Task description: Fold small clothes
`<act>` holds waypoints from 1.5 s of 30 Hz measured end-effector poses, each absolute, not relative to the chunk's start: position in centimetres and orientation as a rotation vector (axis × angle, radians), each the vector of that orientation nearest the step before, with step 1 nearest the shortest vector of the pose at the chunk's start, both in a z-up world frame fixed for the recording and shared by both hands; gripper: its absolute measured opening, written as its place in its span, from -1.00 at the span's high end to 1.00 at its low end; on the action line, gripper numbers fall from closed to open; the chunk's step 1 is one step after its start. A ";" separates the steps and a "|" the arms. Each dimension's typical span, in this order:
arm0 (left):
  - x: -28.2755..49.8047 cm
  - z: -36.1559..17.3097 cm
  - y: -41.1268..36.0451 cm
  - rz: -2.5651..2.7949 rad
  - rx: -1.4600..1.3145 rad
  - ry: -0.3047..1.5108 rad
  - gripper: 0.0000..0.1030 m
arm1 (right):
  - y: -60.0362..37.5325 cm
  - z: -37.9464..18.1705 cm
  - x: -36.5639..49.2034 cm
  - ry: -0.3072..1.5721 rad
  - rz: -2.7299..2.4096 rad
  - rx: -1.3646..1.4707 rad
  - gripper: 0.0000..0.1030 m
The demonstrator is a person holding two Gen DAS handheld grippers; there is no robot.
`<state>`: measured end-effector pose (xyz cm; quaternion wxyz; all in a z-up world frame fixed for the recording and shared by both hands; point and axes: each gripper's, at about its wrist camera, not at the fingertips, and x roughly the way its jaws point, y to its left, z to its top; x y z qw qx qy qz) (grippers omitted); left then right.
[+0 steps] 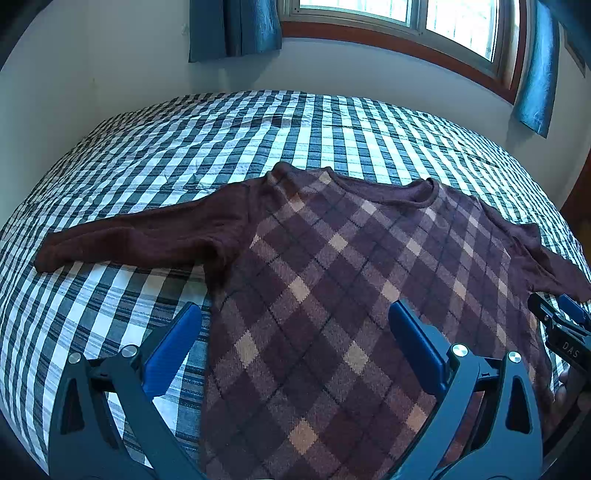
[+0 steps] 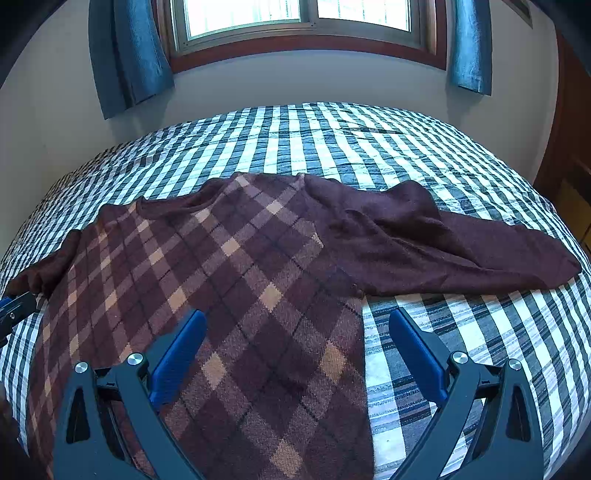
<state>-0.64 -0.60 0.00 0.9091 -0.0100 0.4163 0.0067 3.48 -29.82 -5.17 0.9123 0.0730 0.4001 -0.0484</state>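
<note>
A dark maroon sweater with an argyle front (image 1: pixel 332 266) lies flat on the bed, front up, collar toward the window. Its left sleeve (image 1: pixel 140 236) stretches out to the left. Its right sleeve (image 2: pixel 461 251) stretches out to the right, with a bunched fold near the shoulder. My left gripper (image 1: pixel 295 332) is open and empty above the sweater's lower left side edge. My right gripper (image 2: pixel 297 336) is open and empty above the lower right side edge. The right gripper also shows at the right edge of the left wrist view (image 1: pixel 561 325).
The bed has a blue and white checked cover (image 1: pixel 258 129). A white wall, a wood-framed window (image 2: pixel 295 22) and blue curtains (image 2: pixel 129 55) stand behind it. A wooden door or cabinet (image 2: pixel 569 166) stands at the far right.
</note>
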 end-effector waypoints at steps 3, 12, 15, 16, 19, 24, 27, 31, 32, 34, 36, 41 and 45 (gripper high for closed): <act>-0.6 0.0 -0.6 0.013 -0.018 0.860 -0.96 | -29.8 -5.3 3.5 0.825 -0.098 0.149 -0.91; -0.7 -0.3 -0.6 0.010 -0.020 0.859 -0.96 | -29.9 -5.4 3.6 0.827 -0.100 0.152 -0.91; -0.6 -0.3 -0.7 0.009 -0.017 0.860 -0.96 | -29.8 -5.5 3.6 0.828 -0.100 0.153 -0.91; -0.6 -0.3 -0.7 0.010 -0.017 0.860 -0.96 | -29.8 -5.5 3.6 0.828 -0.101 0.152 -0.91; -0.7 -0.3 -0.8 0.009 -0.018 0.862 -0.96 | -29.8 -5.5 3.7 0.830 -0.098 0.154 -0.91; -0.7 -0.3 -0.8 0.008 -0.020 0.861 -0.96 | -29.8 -5.6 3.7 0.835 -0.098 0.154 -0.91; -0.8 -0.3 -0.8 0.007 -0.021 0.864 -0.96 | -29.7 -5.6 3.6 0.836 -0.097 0.151 -0.91; -0.8 -0.3 -0.9 0.007 -0.018 0.867 -0.96 | -29.6 -5.6 3.7 0.834 -0.098 0.150 -0.91; -0.9 -0.3 -0.9 0.007 -0.019 0.866 -0.96 | -29.7 -5.6 3.7 0.834 -0.098 0.151 -0.91; -0.9 -0.3 -0.9 0.007 -0.021 0.866 -0.96 | -29.7 -5.6 3.7 0.836 -0.099 0.151 -0.91; -0.9 -0.2 -0.9 0.008 -0.021 0.865 -0.96 | -29.7 -5.6 3.7 0.837 -0.099 0.152 -0.91; -0.9 -0.3 -0.9 0.007 -0.022 0.866 -0.96 | -29.5 -5.7 3.7 0.839 -0.097 0.150 -0.91; -1.0 -0.3 -1.0 0.007 -0.021 0.868 -0.96 | -29.6 -5.8 3.8 0.841 -0.098 0.152 -0.91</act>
